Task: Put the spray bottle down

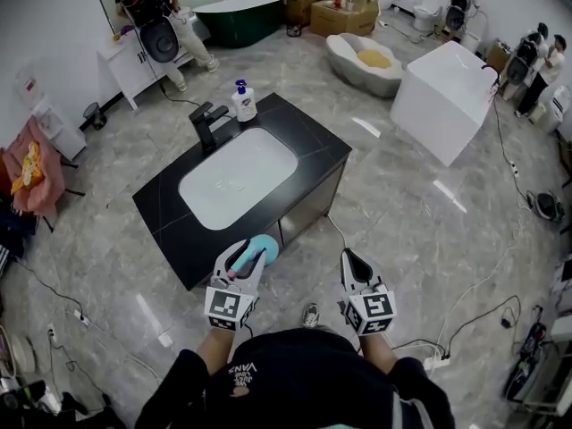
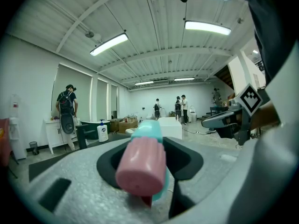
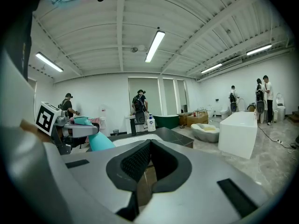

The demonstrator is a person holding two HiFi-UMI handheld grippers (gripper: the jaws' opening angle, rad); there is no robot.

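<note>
A teal spray bottle (image 1: pixel 262 249) with a pink cap lies between the jaws of my left gripper (image 1: pixel 245 259), which is shut on it. In the left gripper view the pink cap (image 2: pixel 141 167) fills the gap between the jaws and the teal body runs forward from it. My right gripper (image 1: pixel 351 261) is held beside it, jaws together with nothing between them (image 3: pixel 148 146). Both grippers hover just short of the near corner of a black counter (image 1: pixel 308 146) with a white sink basin (image 1: pixel 237 181). The right gripper view shows the teal bottle (image 3: pixel 100 143) at its left.
On the counter stand a black faucet (image 1: pixel 206 125) and a white pump soap bottle (image 1: pixel 243 103). A white rectangular tub (image 1: pixel 447 96), an oval tub (image 1: pixel 365 61) and a dark green tub (image 1: pixel 238 16) stand beyond. Cables trail over the grey floor. People stand at the back.
</note>
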